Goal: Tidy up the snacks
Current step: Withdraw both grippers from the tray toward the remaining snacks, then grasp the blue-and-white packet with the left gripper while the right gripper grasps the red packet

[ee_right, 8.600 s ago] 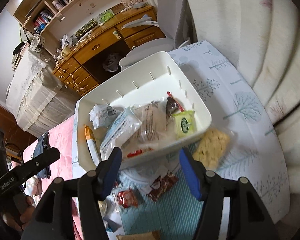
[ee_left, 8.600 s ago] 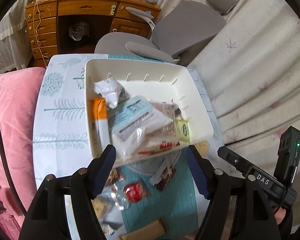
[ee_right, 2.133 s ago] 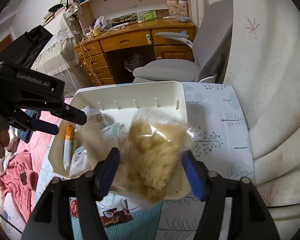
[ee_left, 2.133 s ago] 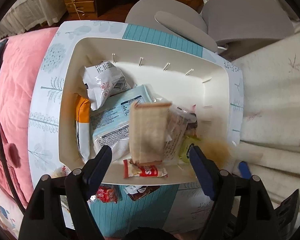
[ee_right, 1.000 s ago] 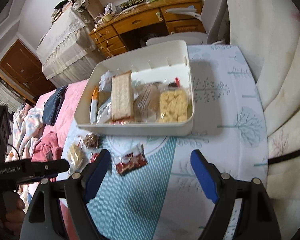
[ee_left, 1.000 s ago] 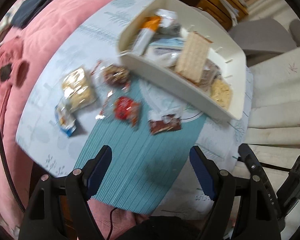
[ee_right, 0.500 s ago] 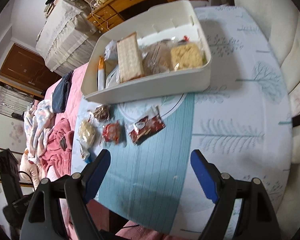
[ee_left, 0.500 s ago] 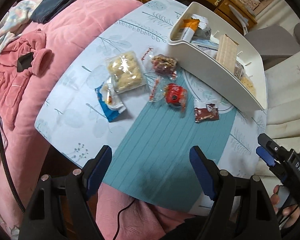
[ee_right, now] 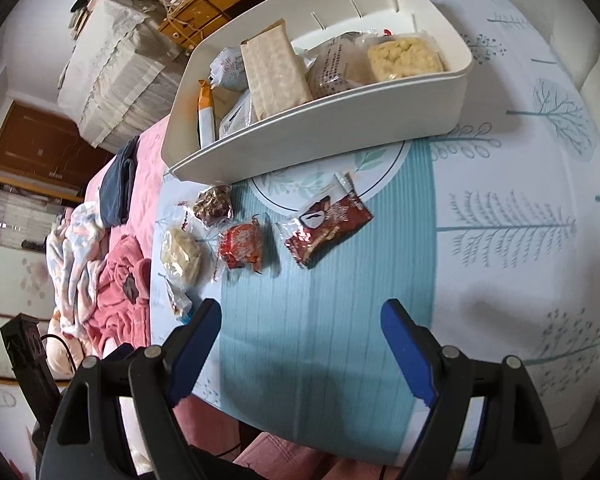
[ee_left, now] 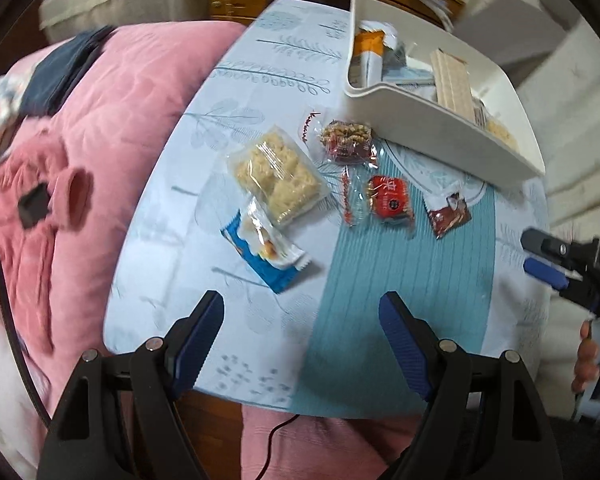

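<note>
white bin [ee_right: 340, 128] part-filled, five snack packets [ee_left: 388, 200] beside

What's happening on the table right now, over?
Left gripper and right gripper open, empty. Five snack packs loose beside white bin, brown pack nearest right. Nothing blocking.

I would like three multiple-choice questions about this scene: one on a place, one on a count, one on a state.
1. Where is the brown packet?
A. in the bin
B. on the table, in front of the bin
C. on the pink blanket

2. How many snacks lie on the table outside the bin?
A. two
B. five
C. eight

3. What is the state of the right tool?
A. open, empty
B. shut on a packet
C. shut, empty

Answers: B, it lies on the teal strip; B, five wrapped snacks show; A, nothing is between its fingers.
</note>
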Motion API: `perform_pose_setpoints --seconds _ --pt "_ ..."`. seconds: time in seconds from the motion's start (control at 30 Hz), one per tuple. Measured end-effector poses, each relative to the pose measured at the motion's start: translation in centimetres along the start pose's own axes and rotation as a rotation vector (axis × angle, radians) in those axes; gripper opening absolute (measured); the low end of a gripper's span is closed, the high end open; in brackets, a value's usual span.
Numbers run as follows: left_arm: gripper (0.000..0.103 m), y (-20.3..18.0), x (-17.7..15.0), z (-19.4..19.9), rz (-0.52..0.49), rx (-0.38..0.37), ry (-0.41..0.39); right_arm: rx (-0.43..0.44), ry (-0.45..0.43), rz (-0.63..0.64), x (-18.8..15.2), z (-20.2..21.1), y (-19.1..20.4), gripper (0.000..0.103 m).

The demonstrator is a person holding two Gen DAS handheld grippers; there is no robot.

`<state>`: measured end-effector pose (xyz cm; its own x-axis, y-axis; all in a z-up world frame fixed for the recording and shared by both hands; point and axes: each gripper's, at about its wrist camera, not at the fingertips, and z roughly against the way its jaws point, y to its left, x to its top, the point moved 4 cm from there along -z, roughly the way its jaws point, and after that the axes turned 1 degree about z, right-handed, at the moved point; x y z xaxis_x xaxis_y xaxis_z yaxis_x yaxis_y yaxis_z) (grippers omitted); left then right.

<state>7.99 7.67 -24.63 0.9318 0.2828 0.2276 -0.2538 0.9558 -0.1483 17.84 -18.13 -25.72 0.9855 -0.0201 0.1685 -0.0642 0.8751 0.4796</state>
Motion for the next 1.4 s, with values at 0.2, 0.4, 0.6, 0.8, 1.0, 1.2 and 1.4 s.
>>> perform_pose_setpoints --seconds 0.2,0.4,0.6,0.8,1.0,1.2,1.4 --pt "0.079 1.5 1.4 -1.3 -0.105 -0.072 0.09 -0.005 -0.044 -0.076 -0.7 -1.5 1.9 0.082" --pt "0.079 2.3 2.8 -3.0 -0.213 -0.099 0.157 -0.017 -0.112 -0.136 -1.3 -2.8 3.8 0.082" --pt "0.08 2.1 3.8 -5.3 -0.343 -0.138 0.223 -0.061 -0.166 -0.164 -2.0 -4.2 5.1 0.082" --pt "0.08 1.0 3.7 -7.8 -0.448 -0.132 0.303 -0.12 -0.182 -0.169 -2.0 -5.9 5.9 0.083" --pt "0.079 0.3 3.8 -9.8 -0.49 -0.127 0.334 -0.198 -0.202 -0.11 -1.6 -7.2 6.6 0.083" --pt "0.077 0.4 3.9 -11.1 -0.505 -0.121 0.342 -0.257 -0.22 -0.017 -1.2 -8.8 7.6 0.082" --pt "0.065 0.7 4.5 -11.2 -0.523 -0.143 0.312 -0.31 -0.219 0.07 -0.7 -10.7 9.1 0.08"
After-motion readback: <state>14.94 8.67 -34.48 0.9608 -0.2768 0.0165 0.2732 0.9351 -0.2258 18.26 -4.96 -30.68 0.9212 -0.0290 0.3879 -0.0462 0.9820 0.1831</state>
